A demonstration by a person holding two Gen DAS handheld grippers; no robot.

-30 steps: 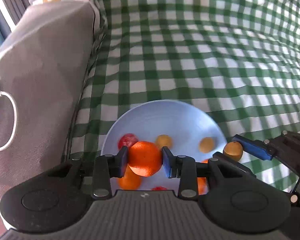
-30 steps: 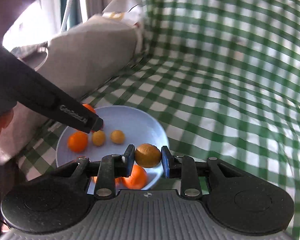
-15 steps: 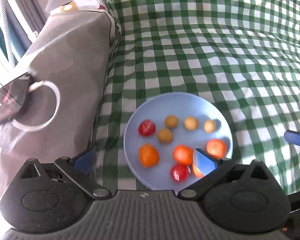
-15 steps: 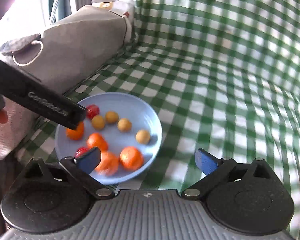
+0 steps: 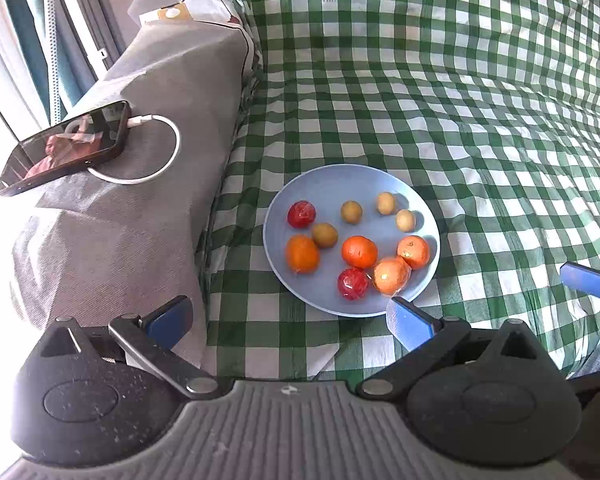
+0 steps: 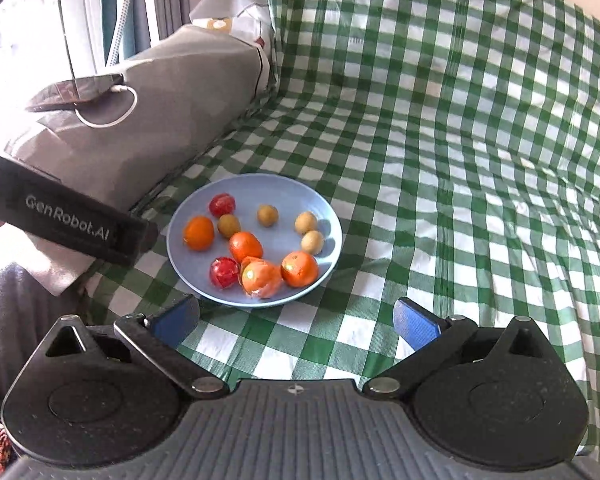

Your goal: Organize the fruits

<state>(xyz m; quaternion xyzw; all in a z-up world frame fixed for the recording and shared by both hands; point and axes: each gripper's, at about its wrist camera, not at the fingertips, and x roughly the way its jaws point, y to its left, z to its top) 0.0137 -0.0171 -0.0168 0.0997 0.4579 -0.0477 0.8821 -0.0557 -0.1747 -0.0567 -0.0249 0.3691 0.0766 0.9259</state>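
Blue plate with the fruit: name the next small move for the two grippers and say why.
Probably draw both away and stop. The left gripper and the right gripper stand wide open with nothing between the pads, having just been opening, and hang short of the blue plate. Ten fruits lie on it, among them an orange. No other fruit shows on the checked cloth.

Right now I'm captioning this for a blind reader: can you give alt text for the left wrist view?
A blue plate on a green checked cloth holds ten small fruits: orange, red and yellowish. The open left gripper frames it, empty. To the left, a phone lies on a grey cushion.
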